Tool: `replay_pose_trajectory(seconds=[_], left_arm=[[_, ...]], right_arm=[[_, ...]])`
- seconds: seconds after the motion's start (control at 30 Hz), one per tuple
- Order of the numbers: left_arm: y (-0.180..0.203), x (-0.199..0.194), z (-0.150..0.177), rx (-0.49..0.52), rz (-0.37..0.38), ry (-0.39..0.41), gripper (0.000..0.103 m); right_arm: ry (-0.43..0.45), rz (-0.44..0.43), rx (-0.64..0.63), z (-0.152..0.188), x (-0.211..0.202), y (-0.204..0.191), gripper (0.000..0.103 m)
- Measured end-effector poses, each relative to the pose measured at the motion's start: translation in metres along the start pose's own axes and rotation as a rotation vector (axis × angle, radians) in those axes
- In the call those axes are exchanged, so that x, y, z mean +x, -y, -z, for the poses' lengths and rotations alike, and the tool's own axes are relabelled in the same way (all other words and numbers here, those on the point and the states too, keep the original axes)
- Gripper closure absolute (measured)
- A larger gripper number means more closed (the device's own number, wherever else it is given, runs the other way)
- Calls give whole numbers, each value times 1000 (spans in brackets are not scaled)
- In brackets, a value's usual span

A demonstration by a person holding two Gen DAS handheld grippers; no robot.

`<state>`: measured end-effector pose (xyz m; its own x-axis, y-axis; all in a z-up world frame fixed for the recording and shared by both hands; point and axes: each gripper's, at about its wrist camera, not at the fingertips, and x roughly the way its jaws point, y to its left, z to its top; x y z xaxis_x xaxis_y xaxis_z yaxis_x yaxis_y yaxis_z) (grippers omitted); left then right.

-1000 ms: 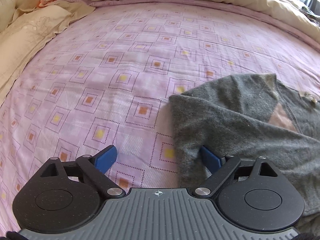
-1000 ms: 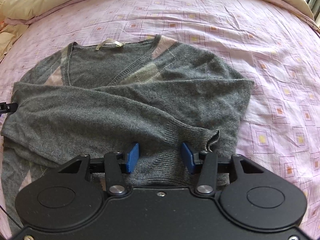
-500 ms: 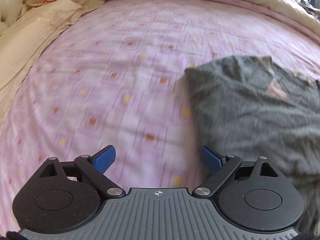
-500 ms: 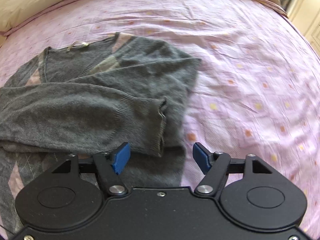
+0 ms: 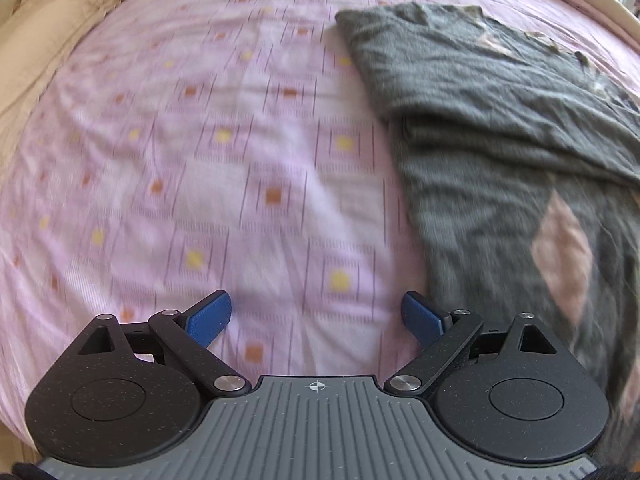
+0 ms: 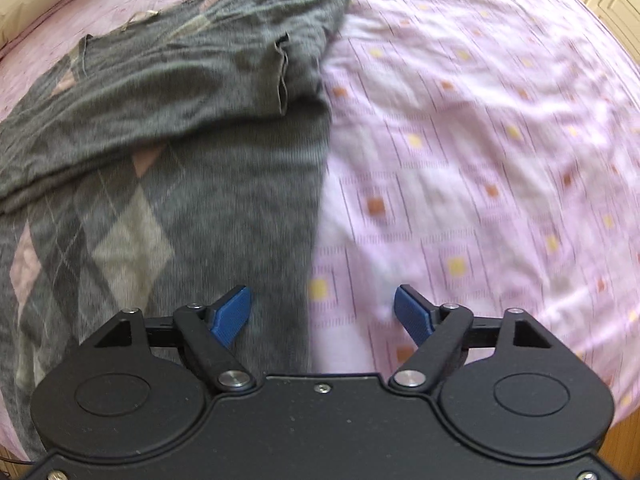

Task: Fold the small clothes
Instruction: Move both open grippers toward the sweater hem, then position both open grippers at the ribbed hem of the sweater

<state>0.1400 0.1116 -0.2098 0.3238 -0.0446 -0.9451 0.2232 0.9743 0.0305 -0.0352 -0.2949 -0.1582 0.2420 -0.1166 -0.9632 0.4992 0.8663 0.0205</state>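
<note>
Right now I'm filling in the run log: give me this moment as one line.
left gripper open, empty | right gripper open, empty | grey argyle sweater flat on pink patterned bedsheet, sleeve folded across | no grasp

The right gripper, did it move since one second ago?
Yes. The right gripper was closing on the sleeve cuff; now it is open, pulled back toward the sweater hem, straddling its right edge over the sheet.

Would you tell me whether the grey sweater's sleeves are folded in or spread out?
Folded in, at least one: on the grey sweater a sleeve lies across the chest, cuff on the body.
</note>
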Motion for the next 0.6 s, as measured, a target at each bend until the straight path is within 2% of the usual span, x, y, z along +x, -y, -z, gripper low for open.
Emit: replay_pose_trajectory(seconds=[0.17, 0.23, 0.3, 0.37, 0.6], left_arm=[[1, -1, 17, 53, 26, 11, 5], [3, 1, 21, 85, 35, 5, 0], [5, 3, 25, 110, 26, 22, 0], [5, 3, 27, 97, 25, 39, 0], [4, 1, 39, 99, 19, 130, 0]], right_arm=[[-34, -19, 49, 30, 0, 0, 16], [-49, -19, 58, 42, 3, -3, 7], [-65, -10, 50, 51, 7, -6, 1], [-45, 8, 39, 60, 8, -9, 0], [2, 7, 55, 55, 8, -7, 0]])
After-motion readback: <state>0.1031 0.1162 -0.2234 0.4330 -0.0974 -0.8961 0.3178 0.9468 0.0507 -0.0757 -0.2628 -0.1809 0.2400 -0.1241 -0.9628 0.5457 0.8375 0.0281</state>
